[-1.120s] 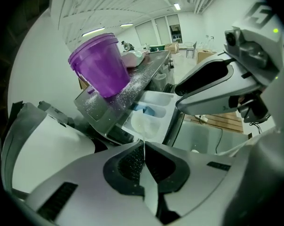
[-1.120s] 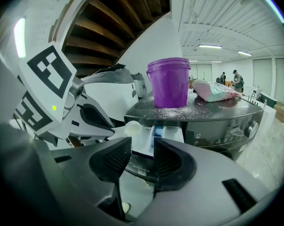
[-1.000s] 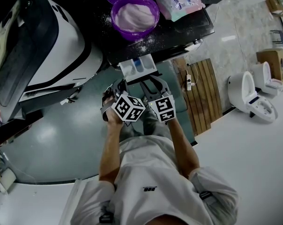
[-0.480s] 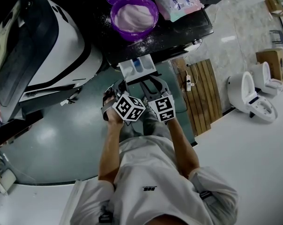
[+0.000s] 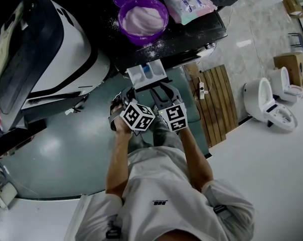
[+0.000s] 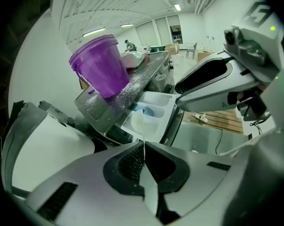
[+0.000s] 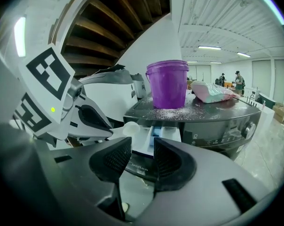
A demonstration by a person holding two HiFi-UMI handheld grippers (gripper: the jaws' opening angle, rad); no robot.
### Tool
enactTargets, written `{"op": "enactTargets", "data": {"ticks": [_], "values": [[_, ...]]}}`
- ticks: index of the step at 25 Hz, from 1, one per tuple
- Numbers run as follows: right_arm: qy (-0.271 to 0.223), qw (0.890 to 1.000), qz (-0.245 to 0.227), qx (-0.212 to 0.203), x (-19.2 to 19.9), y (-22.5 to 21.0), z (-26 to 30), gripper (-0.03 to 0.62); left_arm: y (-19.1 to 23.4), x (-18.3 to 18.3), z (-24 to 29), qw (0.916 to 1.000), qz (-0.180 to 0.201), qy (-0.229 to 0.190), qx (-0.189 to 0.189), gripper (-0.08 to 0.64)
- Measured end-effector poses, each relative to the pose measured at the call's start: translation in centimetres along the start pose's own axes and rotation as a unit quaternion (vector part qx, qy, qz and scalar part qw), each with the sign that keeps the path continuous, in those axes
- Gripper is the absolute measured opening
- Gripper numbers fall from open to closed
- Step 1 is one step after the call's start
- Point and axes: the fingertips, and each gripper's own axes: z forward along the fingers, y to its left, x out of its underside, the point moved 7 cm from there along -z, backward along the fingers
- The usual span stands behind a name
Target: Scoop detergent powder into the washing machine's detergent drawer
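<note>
The left gripper [image 6: 144,146] was seen with its jaws clamped together on the thin handle of a white scoop [image 7: 131,128], whose bowl was held just over the open detergent drawer [image 5: 147,73]. The right gripper [image 7: 143,155] was held just to the right of it, its jaws apart with nothing between them. A purple bucket [image 5: 143,15] of powder was set farther back on the washing machine [image 5: 194,34], with a detergent bag [image 5: 189,1] to its right.

The left claw [image 6: 144,148] pinches a thin white scoop [image 6: 138,122] before the open detergent drawer [image 6: 163,100]; purple bucket [image 6: 99,65] above.
</note>
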Motion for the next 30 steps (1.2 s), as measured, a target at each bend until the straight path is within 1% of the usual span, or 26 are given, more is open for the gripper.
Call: {"op": "enactTargets", "data": {"ticks": [6, 9, 12, 16, 20, 23, 26, 28, 30], "values": [[-0.002, 1.0, -0.002, 0.001, 0.0, -0.1, -0.2, 0.147, 0.2, -0.2, -0.3, 1.0, 0.001, 0.006, 0.005, 0.015], [0.001, 1.0, -0.001, 0.002, 0.1, -0.1, -0.3, 0.147, -0.2, -0.2, -0.1, 0.9999, 0.009, 0.004, 0.006, 0.015], [0.0, 1.0, -0.002, 0.002, 0.1, 0.0, -0.4, 0.147, -0.3, -0.1, -0.2, 1.0, 0.003, 0.001, 0.005, 0.015], [-0.005, 1.0, -0.004, 0.002, -0.3, -0.1, -0.6, 0.147, -0.3, 0.2, -0.4, 0.9991, -0.03, -0.018, 0.025, 0.015], [-0.012, 1.0, -0.01, 0.002, -0.8, -0.2, -0.8, 0.147, 0.2, 0.7, -0.7, 0.9954, -0.072, -0.045, 0.043, 0.015], [-0.015, 1.0, -0.019, 0.003, -1.4, -0.3, -1.1, 0.147, 0.9, 0.7, -1.5, 0.991, -0.105, -0.071, 0.043, 0.015], [-0.029, 0.999, -0.028, 0.001, -2.4, -0.4, -1.5, 0.147, 1.8, 0.5, -2.5, 0.9852, -0.134, -0.099, 0.041, 0.015], [-0.046, 0.998, -0.032, -0.001, -3.4, -0.4, -1.9, 0.147, 2.4, 0.2, -3.3, 0.981, -0.149, -0.119, 0.039, 0.015], [-0.058, 0.997, -0.041, 0.0, -4.6, -0.4, -2.5, 0.147, 2.7, -0.1, -4.2, 0.9782, -0.153, -0.137, 0.029, 0.015]]}}
